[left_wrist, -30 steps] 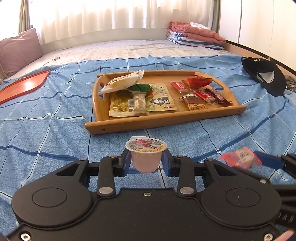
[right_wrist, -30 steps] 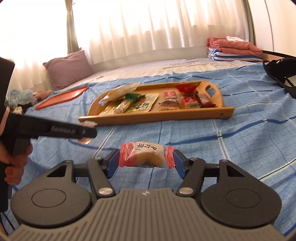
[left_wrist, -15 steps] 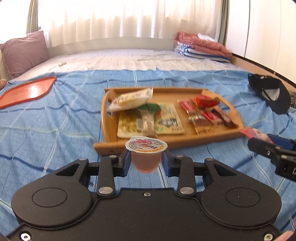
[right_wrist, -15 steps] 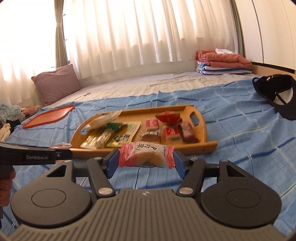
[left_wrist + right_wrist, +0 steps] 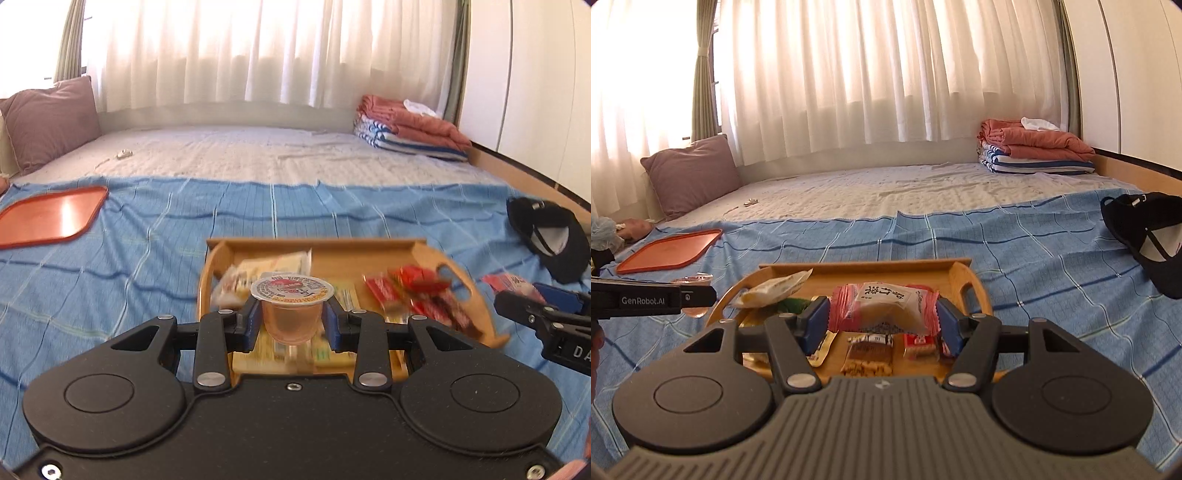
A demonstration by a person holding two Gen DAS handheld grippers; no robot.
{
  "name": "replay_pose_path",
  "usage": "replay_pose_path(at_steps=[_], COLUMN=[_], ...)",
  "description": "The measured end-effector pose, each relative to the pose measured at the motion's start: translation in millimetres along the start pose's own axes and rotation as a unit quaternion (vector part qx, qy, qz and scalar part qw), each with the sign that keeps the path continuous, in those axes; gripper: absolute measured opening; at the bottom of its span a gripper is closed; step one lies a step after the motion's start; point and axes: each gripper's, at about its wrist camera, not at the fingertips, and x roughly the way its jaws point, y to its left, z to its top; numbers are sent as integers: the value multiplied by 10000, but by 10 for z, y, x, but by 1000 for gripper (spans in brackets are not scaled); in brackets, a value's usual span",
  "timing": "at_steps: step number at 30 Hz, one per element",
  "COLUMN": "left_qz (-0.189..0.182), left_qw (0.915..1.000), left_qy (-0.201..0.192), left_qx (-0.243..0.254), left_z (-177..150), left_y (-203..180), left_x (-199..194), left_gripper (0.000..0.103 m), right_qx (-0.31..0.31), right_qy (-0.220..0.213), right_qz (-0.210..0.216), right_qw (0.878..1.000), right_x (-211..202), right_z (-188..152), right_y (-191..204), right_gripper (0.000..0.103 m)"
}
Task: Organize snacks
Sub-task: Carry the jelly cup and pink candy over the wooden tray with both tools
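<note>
The wooden tray (image 5: 476, 314) lies just ahead of and below both tongs, its long axis crosswise to them. The left gripper (image 5: 291, 320) pinches an upright jelly cup (image 5: 291, 314) over the tray's left half — the right gripper (image 5: 882, 319) pinches a pink-ended snack packet (image 5: 884, 308) lengthwise over the right half. Readable writing: "GenRobot.AI" on the left tongs — the packet's printed characters I cannot read surely.

Bed (image 5: 849, 192) under blue checked cover (image 5: 1034, 258): wooden tray (image 5: 975, 291), red tray (image 5: 668, 251), black cap (image 5: 1145, 236), pillow (image 5: 690, 173), folded blankets (image 5: 1034, 147).

Jelly cup (image 5: 291, 310) upright, pink-wrapped snack (image 5: 884, 308) level, above wooden tray (image 5: 864, 274)
</note>
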Motion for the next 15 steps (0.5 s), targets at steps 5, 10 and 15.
replay_pose_path(at_steps=[5, 10, 15], left_qz=[24, 66, 133], left_qw=[9998, 9993, 9991], left_qy=[-18, -37, 100], left_qx=[-175, -375, -386], left_z=[239, 369, 404], left_y=[48, 84, 66], left_x=[205, 446, 745], left_gripper=[33, 33, 33], right_qx=[17, 118, 255], right_qy=[32, 98, 260], right_qz=[-17, 2, 12], right_qw=[10000, 9999, 9993], right_x=[173, 409, 712], right_z=[174, 278, 322], right_y=[-37, -45, -25], right_gripper=[65, 65, 65])
